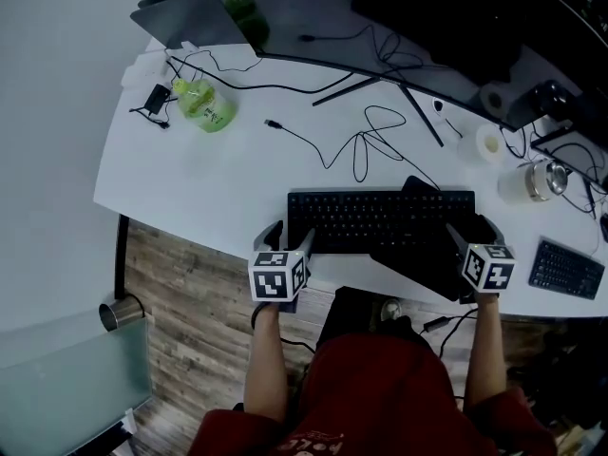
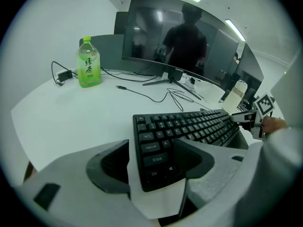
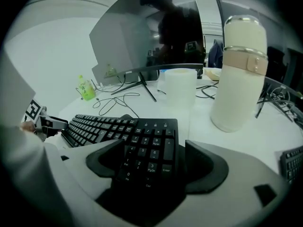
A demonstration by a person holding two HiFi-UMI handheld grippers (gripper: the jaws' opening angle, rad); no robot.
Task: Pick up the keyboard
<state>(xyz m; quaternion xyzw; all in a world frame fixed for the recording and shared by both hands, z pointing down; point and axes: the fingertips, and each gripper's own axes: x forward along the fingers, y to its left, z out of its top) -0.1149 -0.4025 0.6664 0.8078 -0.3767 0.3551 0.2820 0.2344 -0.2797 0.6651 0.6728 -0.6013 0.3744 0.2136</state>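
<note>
A black keyboard (image 1: 380, 218) lies flat near the front edge of the white table (image 1: 218, 188), its right part over a black pad (image 1: 432, 266). My left gripper (image 1: 293, 240) is open at the keyboard's left end. In the left gripper view the Ctrl and Shift corner of the keyboard (image 2: 189, 124) sits between the wide jaws of the left gripper (image 2: 154, 157). My right gripper (image 1: 472, 234) is open at the right end. There the number-pad end of the keyboard (image 3: 118, 126) lies between the spread jaws of the right gripper (image 3: 151, 162). Neither pair of pads visibly presses on it.
A green drink bottle (image 1: 202, 104) stands at the back left. Loose black cables (image 1: 366, 141) run behind the keyboard, under a wide curved monitor (image 1: 380, 27). To the right stand a white flask (image 3: 239, 74) and a paper roll (image 3: 177, 91). A second keyboard (image 1: 565, 269) lies far right.
</note>
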